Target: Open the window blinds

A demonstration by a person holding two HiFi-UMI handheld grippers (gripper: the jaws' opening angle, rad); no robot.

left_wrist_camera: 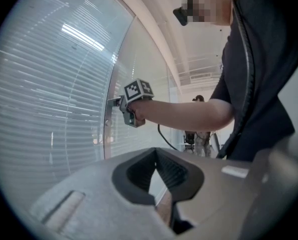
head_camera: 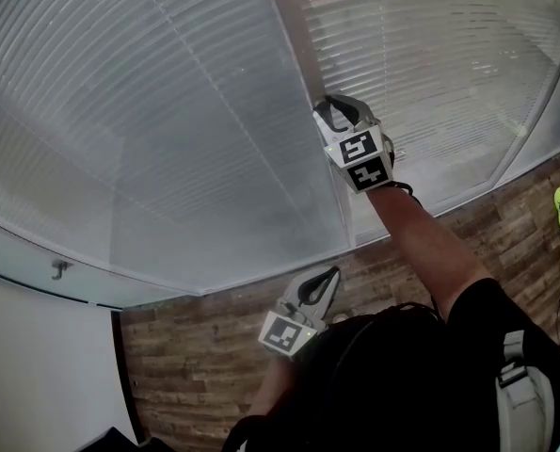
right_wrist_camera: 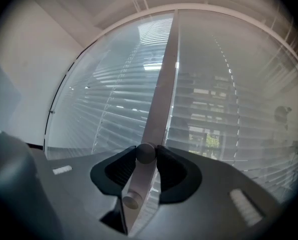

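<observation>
the blinds (head_camera: 167, 111) hang across the window in front of the person, their slats lying close together. the right panel lets some outside view through its gaps. at the upright frame post (right_wrist_camera: 161, 94) between the two panels, the right gripper (head_camera: 336, 109) is held up level, and its jaws are closed on the tilt wand (right_wrist_camera: 138, 176), with the dark pads pressing on either side of its rounded grey shaft. the left gripper (head_camera: 328, 279) hangs low near the person's body over the wooden floor (head_camera: 204, 347), with its jaws closed together and nothing between them.

the wand looks like a light, stiff, smooth plastic rod, so it could slip while being twisted. a firm pinch low on the shaft, rolled about its own axis, would probably suit best. the slats look thin and easy to bend, so they are better left untouched.
</observation>
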